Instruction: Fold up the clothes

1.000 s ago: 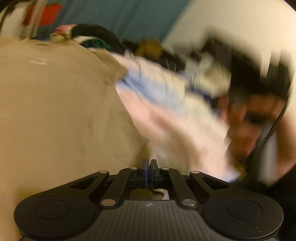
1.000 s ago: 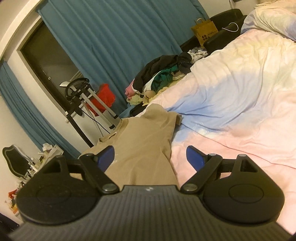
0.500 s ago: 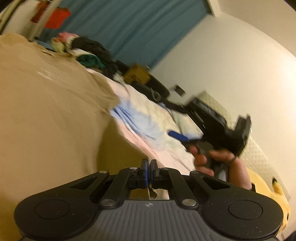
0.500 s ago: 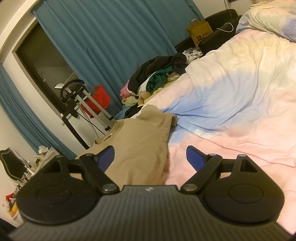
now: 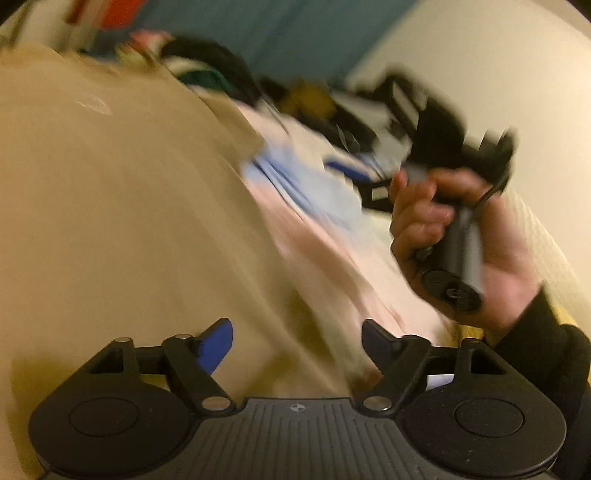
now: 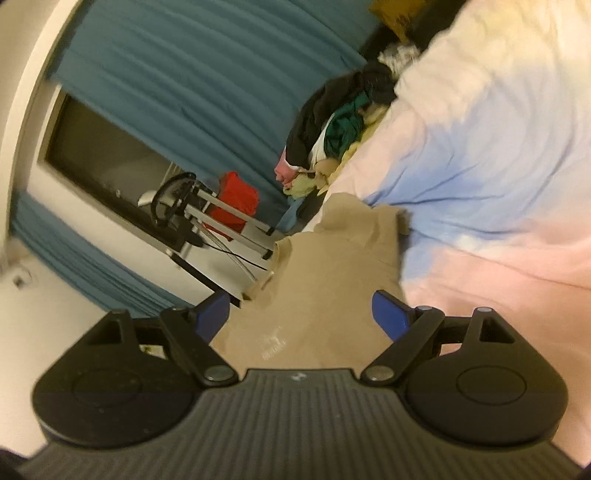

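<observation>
Lying flat on the pastel pink-and-blue quilted bed (image 6: 498, 177), the tan cotton shirt (image 6: 332, 288) sits at twelve o'clock of the left gripper (image 5: 297, 338) and right gripper (image 6: 301, 314), both jaws spread wide, gripping nothing.

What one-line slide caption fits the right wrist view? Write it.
Open right tongs over a tan shirt on a pastel duvet, clothes pile and teal curtain behind.

A pastel duvet in pink, blue and cream (image 6: 480, 177) covers the bed. Beyond it hang teal pleated curtains (image 6: 207, 74) around a dark window (image 6: 103, 158). A red bag (image 6: 236, 201) sits behind a grey metal exercise frame (image 6: 207, 218), near a yellow paper bag (image 6: 391, 14).
</observation>
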{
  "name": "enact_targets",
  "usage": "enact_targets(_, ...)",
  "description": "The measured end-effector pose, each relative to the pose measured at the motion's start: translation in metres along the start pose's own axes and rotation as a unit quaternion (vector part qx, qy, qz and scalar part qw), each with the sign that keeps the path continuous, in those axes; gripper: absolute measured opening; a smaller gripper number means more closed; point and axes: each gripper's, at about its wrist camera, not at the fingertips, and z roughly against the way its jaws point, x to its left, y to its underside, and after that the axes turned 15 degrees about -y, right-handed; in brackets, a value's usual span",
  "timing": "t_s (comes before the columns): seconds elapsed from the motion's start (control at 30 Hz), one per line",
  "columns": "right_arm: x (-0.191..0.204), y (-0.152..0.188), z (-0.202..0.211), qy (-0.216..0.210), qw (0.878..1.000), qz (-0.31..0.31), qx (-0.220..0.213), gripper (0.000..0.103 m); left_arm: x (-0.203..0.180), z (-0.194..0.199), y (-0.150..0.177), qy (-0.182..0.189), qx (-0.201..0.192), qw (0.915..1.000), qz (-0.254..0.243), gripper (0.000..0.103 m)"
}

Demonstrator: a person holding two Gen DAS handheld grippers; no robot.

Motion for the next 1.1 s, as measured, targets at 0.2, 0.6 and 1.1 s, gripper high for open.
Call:
enact_targets(0.2,-0.061,-0.014,-0.07,0.0,0.998,-0.059,-0.027,0.087,0.022,-0.006,-0.014,-0.074,-0.036,0.9964,0.02,0.084)
enact_targets(0.6,-0.119,-0.02,-0.117,0.007,0.998,-0.033,-0.061,0.085,0.054,-0.068,-0.025,-0.153,-0.055,0.9854,0.051,0.084)
enact_targets(1.1,-0.132,-0.021,-0.208,-0.14,0.988,-0.06,0.01,0.086,0.083,-0.073,-0.019,-0.139,-0.063,0.9863,0.063,0.084)
